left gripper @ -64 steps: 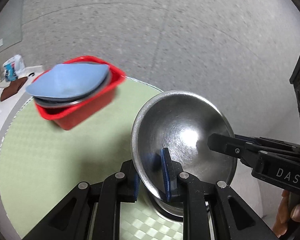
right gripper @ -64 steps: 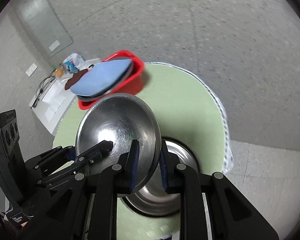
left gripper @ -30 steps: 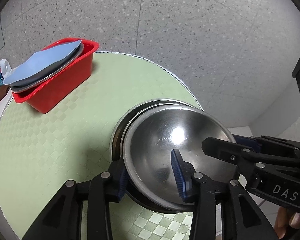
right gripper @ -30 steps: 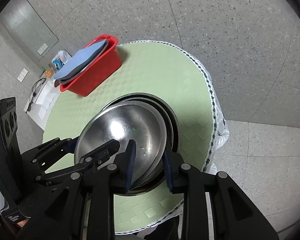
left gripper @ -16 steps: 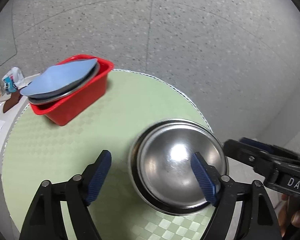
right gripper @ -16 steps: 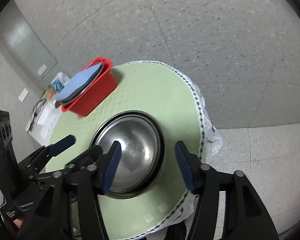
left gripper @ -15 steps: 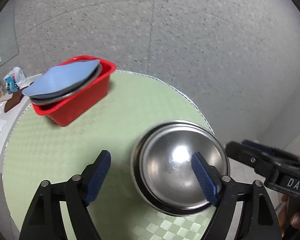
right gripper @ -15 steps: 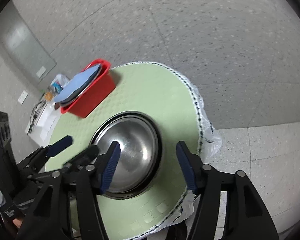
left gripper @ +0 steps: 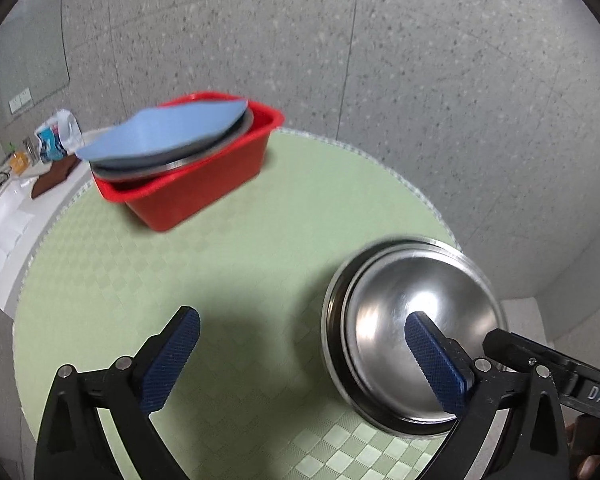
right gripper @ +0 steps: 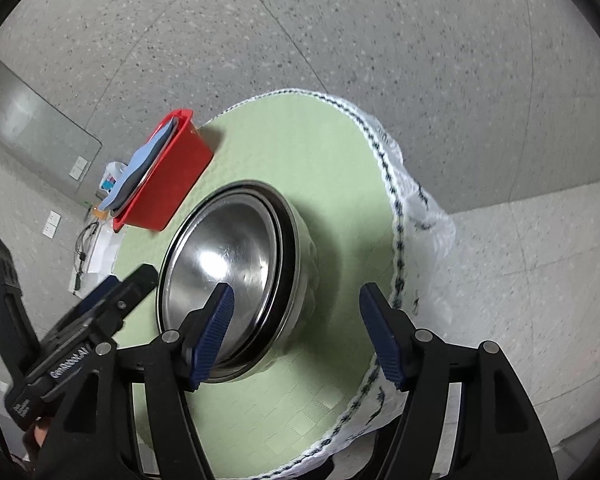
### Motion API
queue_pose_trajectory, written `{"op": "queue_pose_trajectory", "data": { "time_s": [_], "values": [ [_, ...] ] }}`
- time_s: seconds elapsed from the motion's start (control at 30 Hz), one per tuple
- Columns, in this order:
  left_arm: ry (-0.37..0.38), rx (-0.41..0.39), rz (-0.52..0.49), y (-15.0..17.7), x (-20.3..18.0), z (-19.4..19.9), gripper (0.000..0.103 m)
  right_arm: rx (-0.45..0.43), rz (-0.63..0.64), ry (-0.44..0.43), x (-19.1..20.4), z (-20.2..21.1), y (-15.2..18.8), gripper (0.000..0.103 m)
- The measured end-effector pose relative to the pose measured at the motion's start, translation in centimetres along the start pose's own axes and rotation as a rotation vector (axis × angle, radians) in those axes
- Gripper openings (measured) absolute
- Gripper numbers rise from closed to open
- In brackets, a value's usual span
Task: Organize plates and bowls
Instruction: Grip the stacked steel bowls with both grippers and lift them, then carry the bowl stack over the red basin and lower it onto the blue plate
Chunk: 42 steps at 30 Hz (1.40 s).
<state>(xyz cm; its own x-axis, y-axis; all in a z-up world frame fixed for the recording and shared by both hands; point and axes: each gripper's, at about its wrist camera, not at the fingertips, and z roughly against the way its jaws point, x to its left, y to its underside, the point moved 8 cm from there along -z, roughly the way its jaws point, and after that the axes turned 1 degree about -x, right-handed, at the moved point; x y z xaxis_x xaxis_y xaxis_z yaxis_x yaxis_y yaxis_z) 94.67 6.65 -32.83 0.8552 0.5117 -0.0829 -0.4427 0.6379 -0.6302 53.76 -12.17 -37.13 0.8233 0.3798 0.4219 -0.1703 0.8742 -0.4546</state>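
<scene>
Left gripper (left gripper: 300,340) jaws wide, empty, right gripper (right gripper: 296,320) likewise, above nested steel bowls (right gripper: 236,256).

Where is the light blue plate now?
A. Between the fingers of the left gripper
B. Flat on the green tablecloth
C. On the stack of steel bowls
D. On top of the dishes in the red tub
D: the light blue plate lies on the steel dishes in the red tub, apart from the nested steel bowls.

Shiny steel bowls (left gripper: 400,312) nested upright in one stack near the desk edge, blue plate (left gripper: 160,136) tilted atop steel plates in a red tub (left gripper: 204,188), well apart
</scene>
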Motion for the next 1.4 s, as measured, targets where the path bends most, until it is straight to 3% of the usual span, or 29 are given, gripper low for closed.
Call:
{"op": "queue_pose_trajectory", "data": {
  "time_s": [0.13,0.27,0.33,0.37,0.4,0.57,0.73,0.83,1.0,1.23,1.4],
  "values": [
    [0.022,0.059,-0.002,0.1,-0.2,-1.7,0.096,0.032,-0.015,-0.024,0.4,-1.0,0.7,0.067],
    [0.082,0.130,-0.012,0.0,-0.5,-3.8,0.066,0.058,-0.042,-0.035,0.5,-2.0,1.1,0.066],
    [0.136,0.150,-0.011,0.0,-1.2,-4.3,0.054,0.081,-0.054,-0.051,0.6,-2.5,1.5,0.052],
    [0.169,0.141,-0.026,-0.3,-1.8,-4.1,0.039,0.090,-0.050,-0.067,0.8,-2.7,1.5,0.051],
    [0.166,0.134,-0.048,-0.6,-2.1,-4.0,0.037,0.092,-0.042,-0.059,0.7,-2.8,1.5,0.051],
    [0.169,0.118,-0.026,-1.7,-1.3,-3.8,0.035,0.073,-0.006,-0.026,1.5,-2.6,1.4,0.049],
    [0.159,0.016,-0.020,-4.1,0.5,-1.1,0.034,0.033,0.061,-0.033,4.6,-1.6,-0.2,0.049],
    [0.159,-0.056,0.001,-6.9,2.5,1.1,0.034,0.003,0.105,-0.054,7.4,-1.0,-2.4,0.049],
    [0.155,-0.096,0.075,-10.7,7.5,2.3,0.034,-0.034,0.180,-0.086,13.4,-1.5,-6.8,0.049],
    [0.094,-0.131,0.175,-15.9,15.6,1.4,0.034,-0.012,0.265,-0.117,21.5,-6.8,-11.3,0.049],
    [0.039,-0.090,0.214,-18.5,20.4,-2.8,0.034,0.042,0.284,-0.119,25.3,-12.7,-13.1,0.049]
  ]
}}
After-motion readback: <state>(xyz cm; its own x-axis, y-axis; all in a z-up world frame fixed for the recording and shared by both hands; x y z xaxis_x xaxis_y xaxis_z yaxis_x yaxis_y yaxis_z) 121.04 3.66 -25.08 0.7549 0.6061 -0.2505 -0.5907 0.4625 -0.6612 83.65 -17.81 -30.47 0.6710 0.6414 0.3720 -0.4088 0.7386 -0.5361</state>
